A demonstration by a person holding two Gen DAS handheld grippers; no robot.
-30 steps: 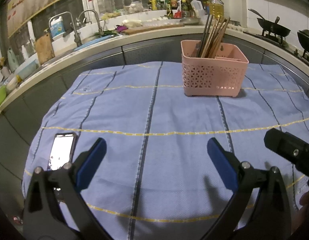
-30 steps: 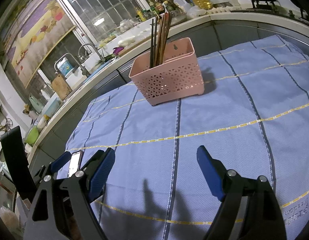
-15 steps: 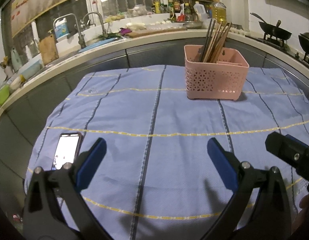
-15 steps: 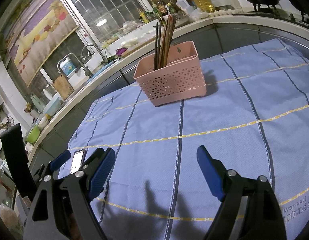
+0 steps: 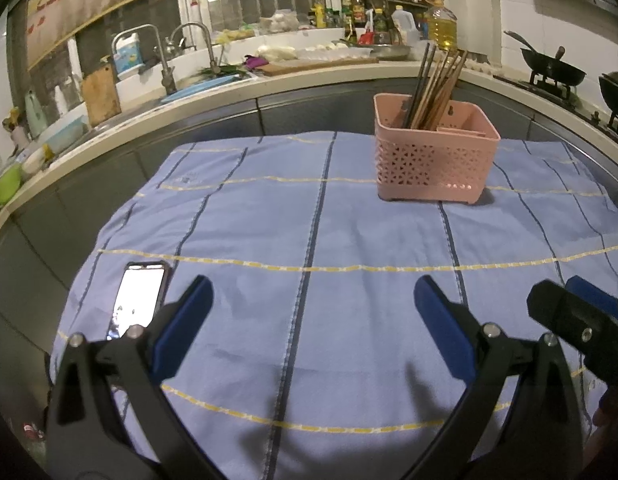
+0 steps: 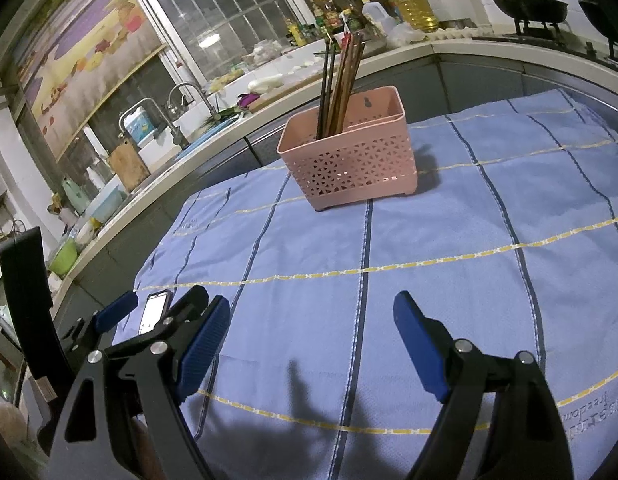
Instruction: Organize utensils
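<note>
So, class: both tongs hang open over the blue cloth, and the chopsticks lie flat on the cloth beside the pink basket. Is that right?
Not quite. The chopsticks stand inside the pink basket, leaning in one end, as the right wrist view shows. The left tongs and right tongs do hang open over the blue cloth.

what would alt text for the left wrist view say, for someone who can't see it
The open left gripper hovers empty over a blue striped tablecloth. Farther back, right of centre, stands a pink perforated basket holding a bundle of chopsticks upright. A lit phone lies on the cloth near the left finger, and the right gripper pokes in at the right edge.
</note>
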